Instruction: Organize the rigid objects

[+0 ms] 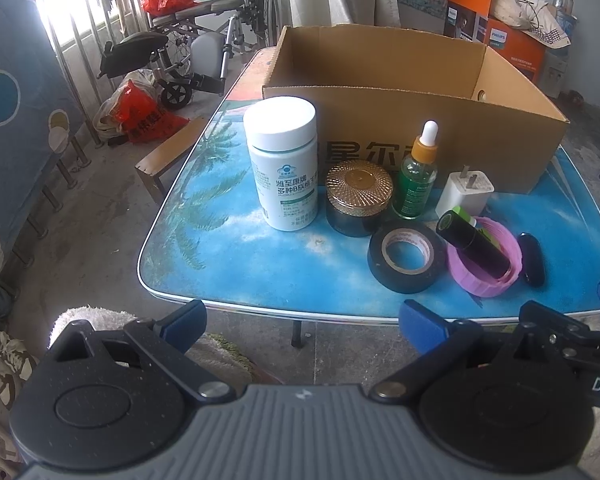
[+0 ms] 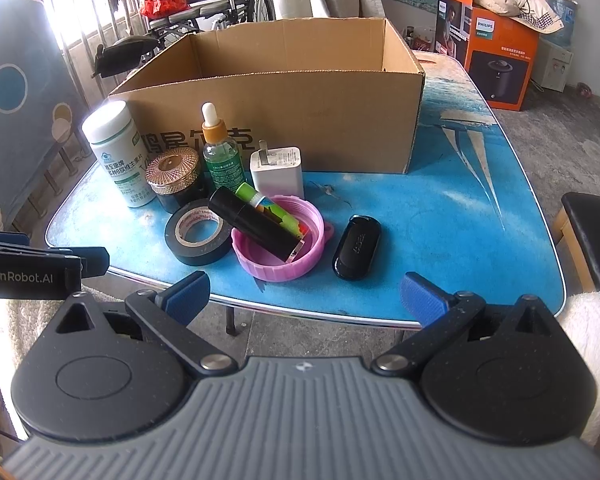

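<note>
Left wrist fisheye footage is taken from just off the near edge of a blue desk (image 1: 228, 256) printed with palm trees, and the left tool (image 1: 302, 322) is seen spread wide with nothing between its blue pads. From left to right, a row of items is ranged on the desk in front of an open cardboard box (image 1: 420, 120): a white pill bottle (image 1: 283, 168) standing upright, a dark jar with a gold ribbed lid (image 1: 358, 198) just beside it, a green dropper bottle (image 1: 417, 176) with an orange collar, and a white charger plug (image 1: 462, 196). Nearer the edge, a roll of black tape (image 1: 406, 256) is laid flat, touching a pink lid (image 1: 488, 264) turned rim up. A black tube (image 1: 474, 246) is propped tilted across that lid, with a green stick (image 2: 260, 202) lying behind it. A black oval fob (image 2: 357, 252) is set just beside the lid on its right. In the right wrist view, the right tool (image 2: 304, 298) is likewise held wide apart and empty, short of the desk edge. The box interior is only partly visible, and nothing can be made out inside it.
</note>
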Tool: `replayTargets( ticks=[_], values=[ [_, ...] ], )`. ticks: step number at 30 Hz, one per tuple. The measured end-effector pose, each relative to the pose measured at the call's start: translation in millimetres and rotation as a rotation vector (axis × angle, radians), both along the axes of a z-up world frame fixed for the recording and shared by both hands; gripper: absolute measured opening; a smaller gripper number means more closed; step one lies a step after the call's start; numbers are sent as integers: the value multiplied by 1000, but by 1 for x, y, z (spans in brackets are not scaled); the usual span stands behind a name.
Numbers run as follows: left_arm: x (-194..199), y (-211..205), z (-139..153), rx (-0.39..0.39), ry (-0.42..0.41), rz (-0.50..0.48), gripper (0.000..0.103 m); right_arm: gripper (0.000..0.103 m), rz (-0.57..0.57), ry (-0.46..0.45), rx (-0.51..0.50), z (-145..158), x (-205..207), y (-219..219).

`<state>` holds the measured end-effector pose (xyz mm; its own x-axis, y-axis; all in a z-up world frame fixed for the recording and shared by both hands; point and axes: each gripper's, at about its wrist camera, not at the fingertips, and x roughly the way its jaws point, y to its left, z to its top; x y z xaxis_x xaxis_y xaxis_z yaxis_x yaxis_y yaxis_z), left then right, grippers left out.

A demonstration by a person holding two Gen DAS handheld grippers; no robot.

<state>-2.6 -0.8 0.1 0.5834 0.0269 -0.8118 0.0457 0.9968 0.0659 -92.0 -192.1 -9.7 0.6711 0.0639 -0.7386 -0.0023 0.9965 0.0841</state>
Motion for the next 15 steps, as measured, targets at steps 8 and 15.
replayTargets(
  ticks=[8, 15],
  values=[
    [0, 1, 0, 3, 1, 0, 103, 102, -1, 3, 1, -1, 0, 0],
    [0, 1, 0, 3, 0, 1, 103, 102, 0, 10, 8, -2, 2, -1]
  ],
)
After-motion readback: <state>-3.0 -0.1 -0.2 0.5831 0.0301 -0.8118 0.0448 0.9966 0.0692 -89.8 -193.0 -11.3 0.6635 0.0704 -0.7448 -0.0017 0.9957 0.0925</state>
